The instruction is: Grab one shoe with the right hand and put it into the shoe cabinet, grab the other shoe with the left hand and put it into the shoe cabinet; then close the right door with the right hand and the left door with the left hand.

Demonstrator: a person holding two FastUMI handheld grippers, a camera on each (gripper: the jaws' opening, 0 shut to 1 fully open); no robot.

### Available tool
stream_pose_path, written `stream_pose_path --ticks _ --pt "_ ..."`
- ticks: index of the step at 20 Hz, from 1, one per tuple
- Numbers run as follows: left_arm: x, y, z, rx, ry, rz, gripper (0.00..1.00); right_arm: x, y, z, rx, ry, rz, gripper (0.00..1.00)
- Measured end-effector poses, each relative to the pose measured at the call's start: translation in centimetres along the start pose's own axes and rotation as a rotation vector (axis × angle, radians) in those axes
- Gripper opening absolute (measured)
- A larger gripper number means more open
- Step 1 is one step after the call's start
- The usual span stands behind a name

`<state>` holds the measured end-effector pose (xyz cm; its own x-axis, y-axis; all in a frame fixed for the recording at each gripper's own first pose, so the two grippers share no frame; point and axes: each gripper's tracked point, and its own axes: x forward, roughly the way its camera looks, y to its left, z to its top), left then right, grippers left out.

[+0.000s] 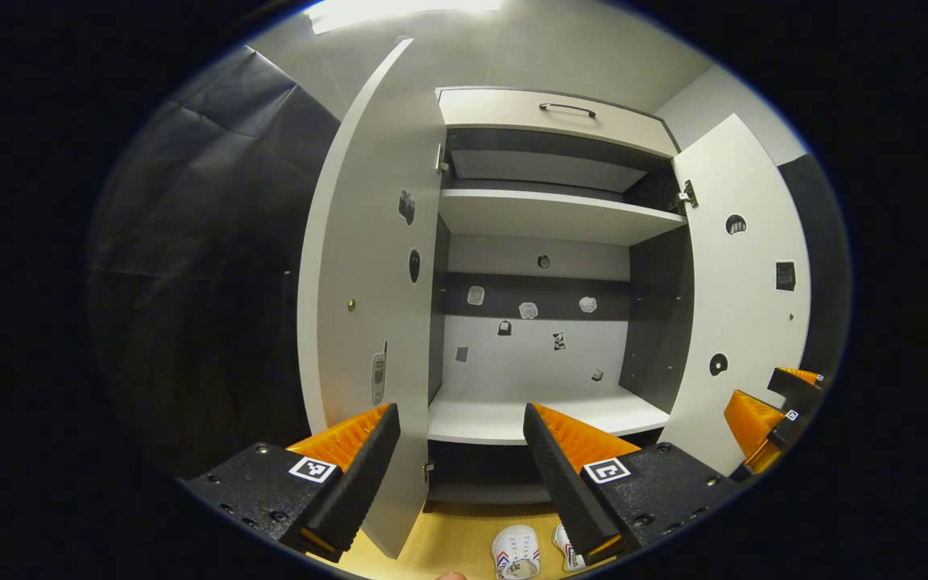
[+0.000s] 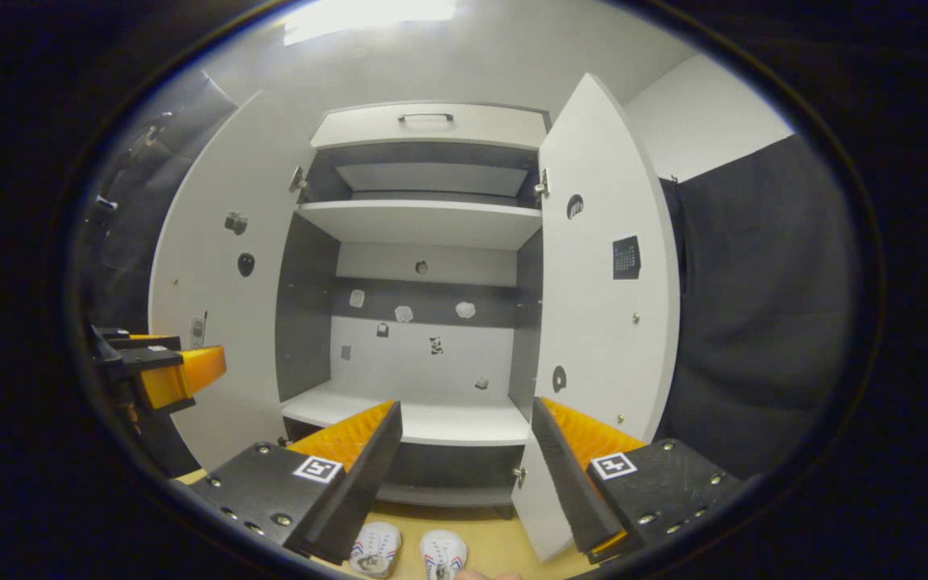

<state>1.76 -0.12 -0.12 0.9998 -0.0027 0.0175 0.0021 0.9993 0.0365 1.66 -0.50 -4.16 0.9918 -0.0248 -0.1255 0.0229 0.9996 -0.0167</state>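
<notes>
Both held spread and empty before the tall white wooden shoe cabinet (image 1: 548, 217): left gripper (image 1: 460, 451) and right gripper (image 2: 464, 451), jaws wide apart, gripping nothing. Cabinet open, with left door (image 1: 367, 306) and right door (image 2: 605, 282) swung outward and small stickers dotted over the back panel and door insides. Down on the pale wooden floor (image 2: 488, 540) just in front of the cabinet, side by side: pair of white sneakers with red-and-blue stripes (image 2: 409, 553), not yet on the bottom shelf (image 2: 432, 419).

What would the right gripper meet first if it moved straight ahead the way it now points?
Probably nothing at once: the open right gripper points into the open shoe cabinet, just above its bare lower shelf. It would likely reach the back panel first; depth is unclear.
</notes>
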Motion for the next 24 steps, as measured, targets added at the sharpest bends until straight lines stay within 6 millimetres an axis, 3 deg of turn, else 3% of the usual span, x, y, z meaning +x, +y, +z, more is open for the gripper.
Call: stream_pose_path --ticks 3,5,8,9,16,21,24 --pt "-0.1 0.5 0.0 -0.001 -0.002 0.016 0.96 0.1 0.3 -1.3 -0.011 0.031 0.007 0.96" --pt "-0.2 0.7 0.2 0.000 -0.008 0.020 0.92 0.2 0.4 -2.6 -0.018 0.060 0.008 0.95" --pt "-0.4 0.9 0.4 0.003 -0.015 0.021 0.92 0.6 0.5 -6.2 -0.036 0.152 0.011 0.96" --pt "-0.5 1.0 0.5 0.005 -0.016 0.022 0.96 0.7 0.6 -7.9 -0.043 0.197 0.015 0.96" --pt "-1.9 2.9 0.9 0.038 -0.034 0.065 0.95 -0.1 3.0 -22.2 0.017 0.567 0.098 0.96" --pt "-2.9 4.5 1.1 0.047 -0.039 0.110 0.92 -3.3 4.2 -32.2 0.019 0.890 0.131 0.97" --pt "-3.5 5.5 0.8 0.041 -0.029 0.137 0.92 -4.9 4.9 -36.9 0.028 1.034 0.151 0.98"
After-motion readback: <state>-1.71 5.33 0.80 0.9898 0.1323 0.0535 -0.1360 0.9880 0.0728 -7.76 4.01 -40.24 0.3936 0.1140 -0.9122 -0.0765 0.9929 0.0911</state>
